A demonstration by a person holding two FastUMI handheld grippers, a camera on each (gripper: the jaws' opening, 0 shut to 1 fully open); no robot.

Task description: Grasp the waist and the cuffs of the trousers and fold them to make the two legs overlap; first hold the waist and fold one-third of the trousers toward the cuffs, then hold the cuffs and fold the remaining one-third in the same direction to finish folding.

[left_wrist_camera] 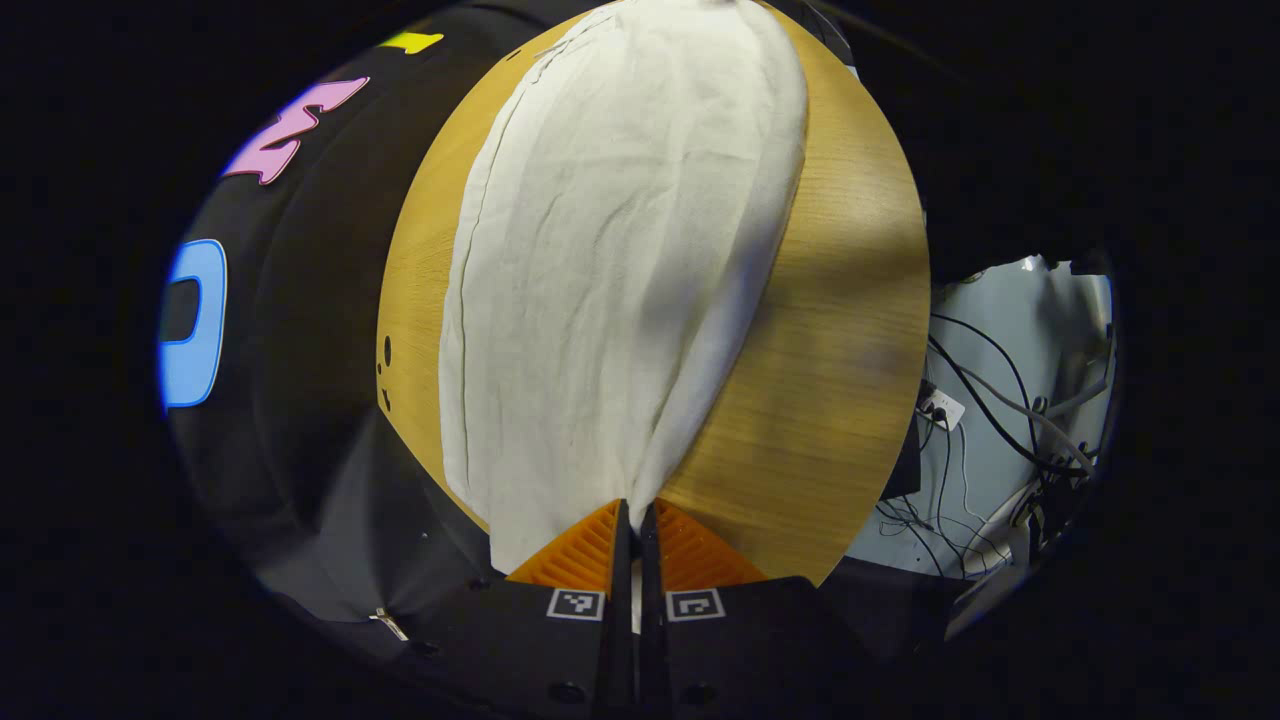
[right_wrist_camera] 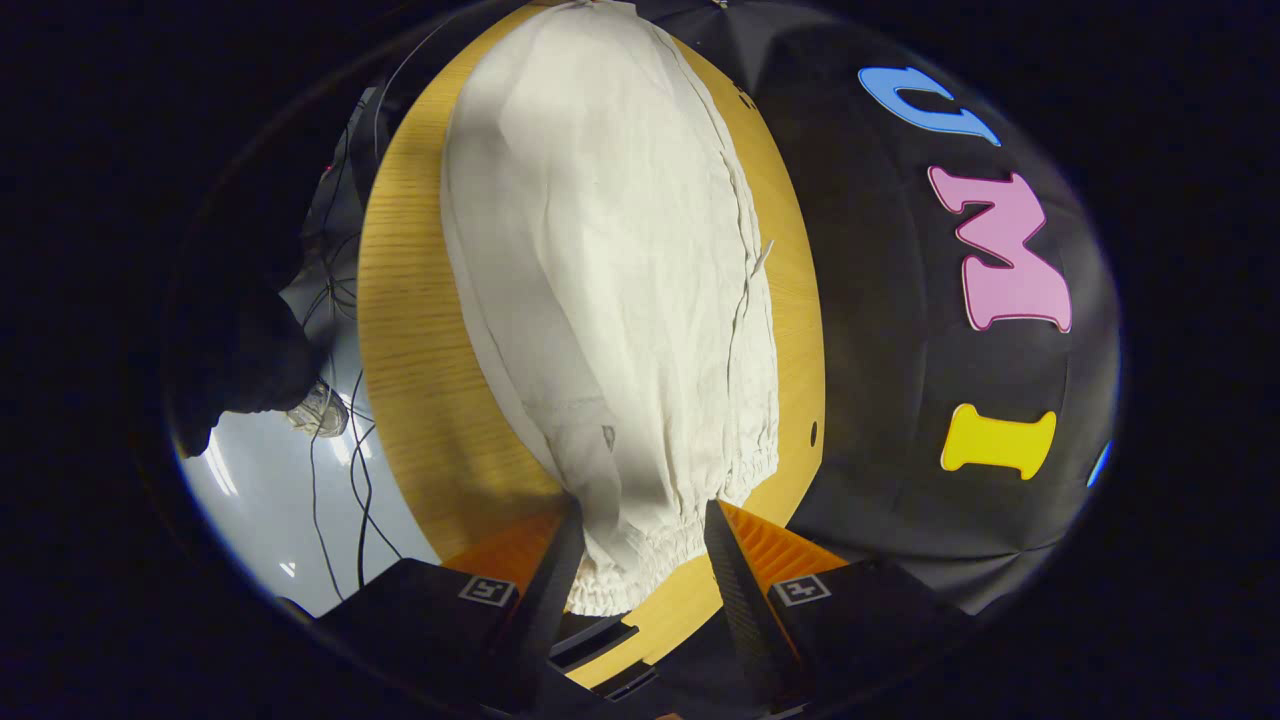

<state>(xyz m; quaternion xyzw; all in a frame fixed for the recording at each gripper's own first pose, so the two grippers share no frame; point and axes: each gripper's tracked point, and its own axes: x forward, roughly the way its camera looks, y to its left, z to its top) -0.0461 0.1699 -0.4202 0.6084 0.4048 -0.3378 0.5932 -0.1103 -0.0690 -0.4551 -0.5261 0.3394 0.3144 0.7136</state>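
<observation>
Nearest in the left gripper view, the left gripper (left_wrist_camera: 634,520) has its fingers pinched tight on the cuff end of the white trousers (left_wrist_camera: 610,280), fabric drawn up into a peak between them. In the right gripper view, the right gripper (right_wrist_camera: 640,535) stands with fingers wide, straddling the elastic waist (right_wrist_camera: 640,575) but not yet pressing it. The trousers lie flat on the wooden bench (left_wrist_camera: 830,380), legs overlapped, long axis running straight from one gripper away toward the other, waist at the right gripper's end. The risk, likely: if the right fingers close on only the top layer, the waist could split open and the fold would skew.
</observation>
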